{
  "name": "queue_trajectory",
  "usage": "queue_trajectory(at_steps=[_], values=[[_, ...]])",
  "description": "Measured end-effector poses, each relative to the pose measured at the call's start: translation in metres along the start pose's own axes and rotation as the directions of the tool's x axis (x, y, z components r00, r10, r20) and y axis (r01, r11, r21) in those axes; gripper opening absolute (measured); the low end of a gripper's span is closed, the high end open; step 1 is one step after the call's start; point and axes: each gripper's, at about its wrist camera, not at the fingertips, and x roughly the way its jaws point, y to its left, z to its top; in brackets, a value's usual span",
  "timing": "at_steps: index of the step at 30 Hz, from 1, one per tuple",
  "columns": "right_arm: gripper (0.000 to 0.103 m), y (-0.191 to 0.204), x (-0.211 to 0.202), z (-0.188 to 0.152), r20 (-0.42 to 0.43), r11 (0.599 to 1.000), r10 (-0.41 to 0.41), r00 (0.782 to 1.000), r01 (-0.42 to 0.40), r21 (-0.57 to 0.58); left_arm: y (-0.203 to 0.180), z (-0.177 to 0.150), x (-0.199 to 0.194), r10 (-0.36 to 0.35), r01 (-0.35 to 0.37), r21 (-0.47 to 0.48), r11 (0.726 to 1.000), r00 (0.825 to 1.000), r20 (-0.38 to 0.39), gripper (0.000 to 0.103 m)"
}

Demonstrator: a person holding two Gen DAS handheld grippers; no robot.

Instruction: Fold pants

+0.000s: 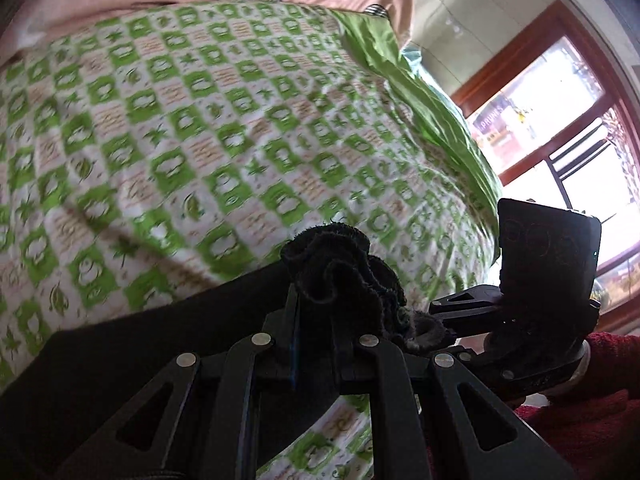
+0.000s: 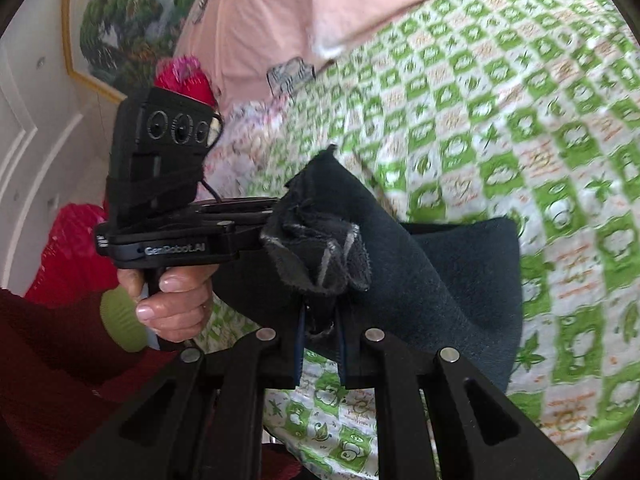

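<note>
Pants (image 2: 452, 280) dark, bunched edge clamped in both: left hand-held gripper (image 1: 316, 300) and right hand-held gripper (image 2: 320, 312) closed on fabric. Rest drapes onto green-checked bedspread (image 1: 240, 120). Keep grips level, fabric taut, lay edge-on-edge over bedspread.

Fingertips of left gripper (image 1: 316, 312) buried under bunched hem of dark pants (image 1: 336, 264); pad contact not visible. Same on right gripper (image 2: 320, 320), tips covered by gathered cloth. Rest of pants cut off at left frame edge. Green checked bedsheet (image 1: 180, 120) motion-blurred; motifs illegible. Window (image 1: 560, 128) overexposed, outside unreadable.
</note>
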Motion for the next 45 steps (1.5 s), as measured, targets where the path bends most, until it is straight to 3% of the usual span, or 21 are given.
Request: queue_trajectory(at_steps=[13, 23, 38, 45], values=[[0.017, 0.004, 0.055, -0.004, -0.161, 0.996, -0.082, 0.984, 0.075, -0.048, 0.049, -0.047, 0.007, 0.058, -0.055, -0.171, 0.984, 0.998, 0.009, 0.007], [0.047, 0.012, 0.085, -0.005, -0.245, 0.995, -0.087, 0.966, 0.073, -0.069, 0.08, -0.076, -0.009, 0.104, -0.091, -0.322, 0.942, 0.994, 0.024, 0.008], [0.05, 0.049, 0.103, 0.011, -0.353, 0.987, -0.013, 0.936, -0.044, -0.154, 0.107, -0.129, -0.07, 0.234, -0.136, -0.566, 0.813, 0.967, 0.103, 0.015], [0.05, 0.062, 0.119, 0.025, -0.385, 0.977, -0.001, 0.923, -0.081, -0.197, 0.113, -0.155, -0.097, 0.322, -0.165, -0.656, 0.737, 0.938, 0.126, 0.017]])
